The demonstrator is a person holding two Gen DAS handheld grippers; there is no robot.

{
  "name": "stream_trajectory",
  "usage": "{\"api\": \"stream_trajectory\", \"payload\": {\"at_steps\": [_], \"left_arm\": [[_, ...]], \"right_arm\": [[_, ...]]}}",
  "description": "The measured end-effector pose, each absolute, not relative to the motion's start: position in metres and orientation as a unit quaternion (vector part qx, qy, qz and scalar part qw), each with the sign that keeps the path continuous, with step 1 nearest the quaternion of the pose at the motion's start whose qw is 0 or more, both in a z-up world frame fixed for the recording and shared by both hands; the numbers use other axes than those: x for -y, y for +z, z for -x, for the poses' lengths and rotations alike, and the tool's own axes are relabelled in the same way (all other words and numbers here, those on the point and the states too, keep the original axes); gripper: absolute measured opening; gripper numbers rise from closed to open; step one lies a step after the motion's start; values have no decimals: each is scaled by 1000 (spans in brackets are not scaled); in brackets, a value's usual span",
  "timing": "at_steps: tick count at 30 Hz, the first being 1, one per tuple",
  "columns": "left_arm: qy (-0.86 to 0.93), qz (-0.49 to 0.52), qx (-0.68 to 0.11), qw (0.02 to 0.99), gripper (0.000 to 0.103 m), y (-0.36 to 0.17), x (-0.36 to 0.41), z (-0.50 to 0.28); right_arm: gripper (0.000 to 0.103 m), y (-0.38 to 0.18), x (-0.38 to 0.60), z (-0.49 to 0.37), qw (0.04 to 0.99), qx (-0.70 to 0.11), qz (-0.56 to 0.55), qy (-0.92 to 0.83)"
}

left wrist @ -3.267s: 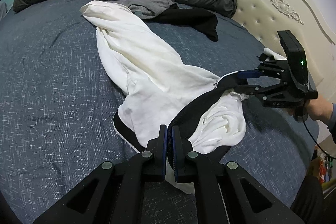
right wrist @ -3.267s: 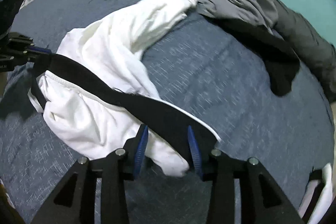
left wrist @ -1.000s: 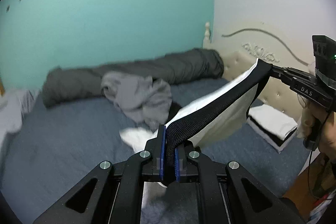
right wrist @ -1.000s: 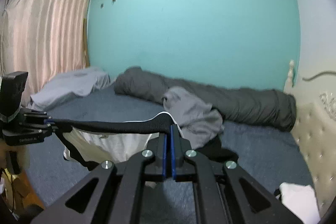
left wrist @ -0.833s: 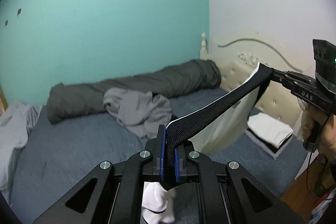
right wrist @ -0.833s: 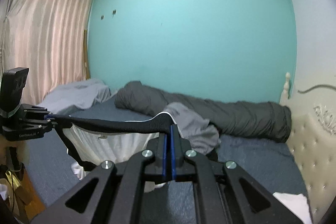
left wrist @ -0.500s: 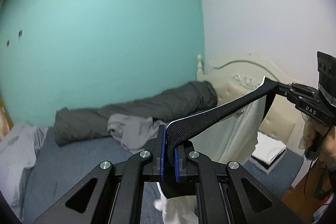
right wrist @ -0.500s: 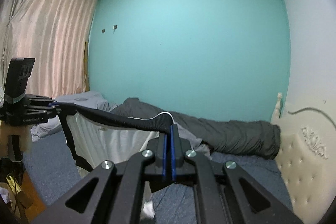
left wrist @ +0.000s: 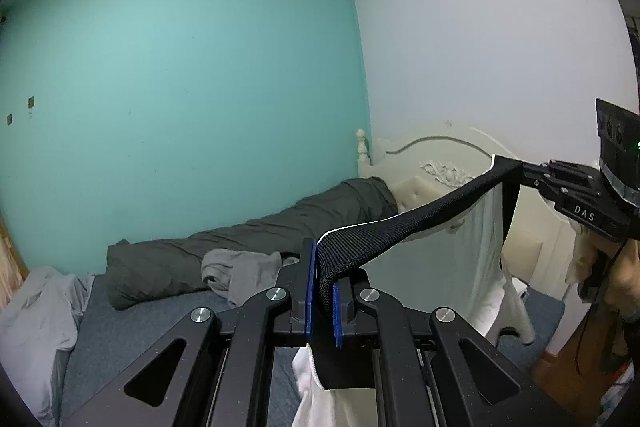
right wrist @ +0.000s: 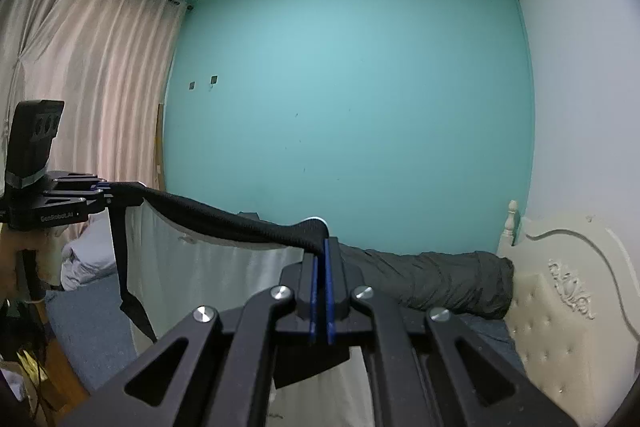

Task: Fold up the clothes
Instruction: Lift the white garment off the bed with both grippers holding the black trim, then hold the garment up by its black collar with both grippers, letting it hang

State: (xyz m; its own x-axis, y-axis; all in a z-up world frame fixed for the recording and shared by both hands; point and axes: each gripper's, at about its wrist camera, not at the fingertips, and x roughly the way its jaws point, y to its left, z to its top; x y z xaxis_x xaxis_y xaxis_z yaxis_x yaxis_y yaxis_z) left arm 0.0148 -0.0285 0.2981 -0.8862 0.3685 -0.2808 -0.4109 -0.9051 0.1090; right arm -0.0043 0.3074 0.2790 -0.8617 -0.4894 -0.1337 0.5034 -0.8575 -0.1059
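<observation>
We hold a white garment with a wide black ribbed waistband (left wrist: 404,227) up in the air above the blue-grey bed (left wrist: 120,327), stretched between our two grippers. Our left gripper (left wrist: 322,301) has its blue-padded jaws clamped tight on one end of the waistband, with black cloth bunched between them and white fabric hanging below. Our right gripper (right wrist: 320,291) has its jaws pressed together on the other end of the same band, which sags slightly between the two grips. The white body of the garment (right wrist: 208,291) hangs down like a sheet beneath the band. On the bed behind it lie a rolled dark grey duvet (left wrist: 248,251) along the turquoise wall and a crumpled light grey garment (left wrist: 240,271) just in front of it. A cream tufted headboard (right wrist: 560,303) stands at the right.
</observation>
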Motion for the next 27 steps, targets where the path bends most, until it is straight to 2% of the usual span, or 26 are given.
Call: {"api": "stream_trajectory", "payload": {"at_steps": [10, 27], "left_arm": [[966, 134, -98, 199, 7, 278, 16, -33], [975, 66, -98, 189, 7, 343, 18, -91]], "right_arm": [[3, 262, -315, -6, 256, -60, -70, -962], [3, 326, -318, -63, 247, -73, -7, -966]]}}
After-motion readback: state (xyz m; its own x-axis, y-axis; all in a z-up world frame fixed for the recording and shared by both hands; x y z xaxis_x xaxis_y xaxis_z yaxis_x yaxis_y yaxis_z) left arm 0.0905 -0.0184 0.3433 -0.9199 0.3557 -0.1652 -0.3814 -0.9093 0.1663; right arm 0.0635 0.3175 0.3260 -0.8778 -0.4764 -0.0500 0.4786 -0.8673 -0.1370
